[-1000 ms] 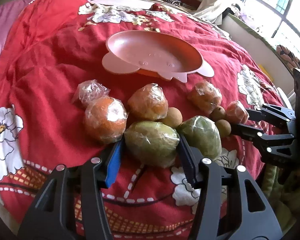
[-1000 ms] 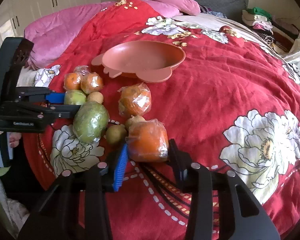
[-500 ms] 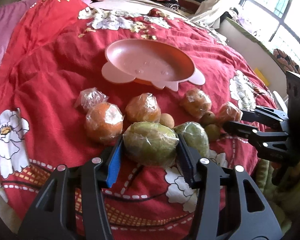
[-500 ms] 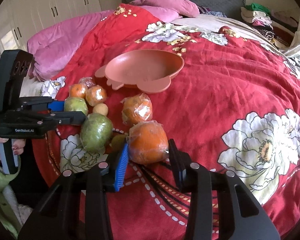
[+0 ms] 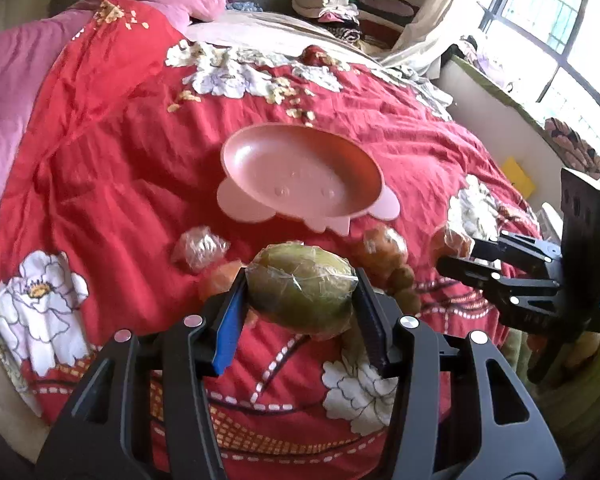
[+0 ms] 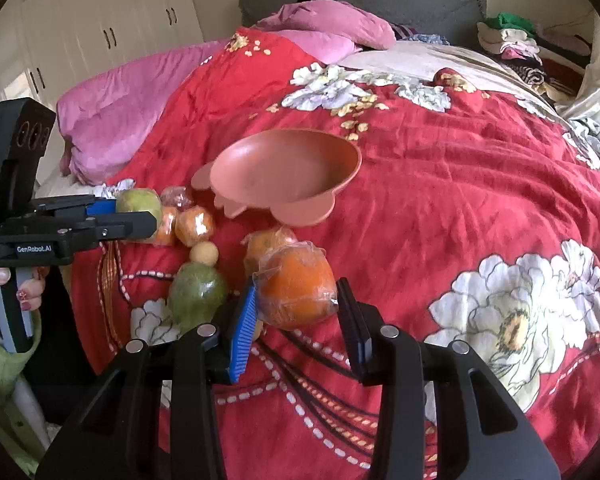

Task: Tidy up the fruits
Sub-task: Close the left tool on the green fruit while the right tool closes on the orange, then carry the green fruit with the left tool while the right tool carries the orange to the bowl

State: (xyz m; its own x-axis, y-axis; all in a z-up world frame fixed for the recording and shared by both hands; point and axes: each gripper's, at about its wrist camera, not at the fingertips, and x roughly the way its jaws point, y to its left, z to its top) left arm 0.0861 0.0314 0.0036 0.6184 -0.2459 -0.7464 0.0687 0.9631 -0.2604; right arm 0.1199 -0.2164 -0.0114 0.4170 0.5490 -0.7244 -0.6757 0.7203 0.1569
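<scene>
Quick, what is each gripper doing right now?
Left gripper: shut on the plastic-wrapped green fruit.
Right gripper: shut on the plastic-wrapped orange.

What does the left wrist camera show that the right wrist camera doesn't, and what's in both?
Only the left wrist view shows the window and the left tongs from behind, shut on a wrapped green fruit.

Only the right wrist view shows the white wardrobe doors, the hand gripping the left handle, and the right tongs shut on a wrapped orange.

Both show the pink dish, the red flowered quilt, the pink pillow and loose fruit.
</scene>
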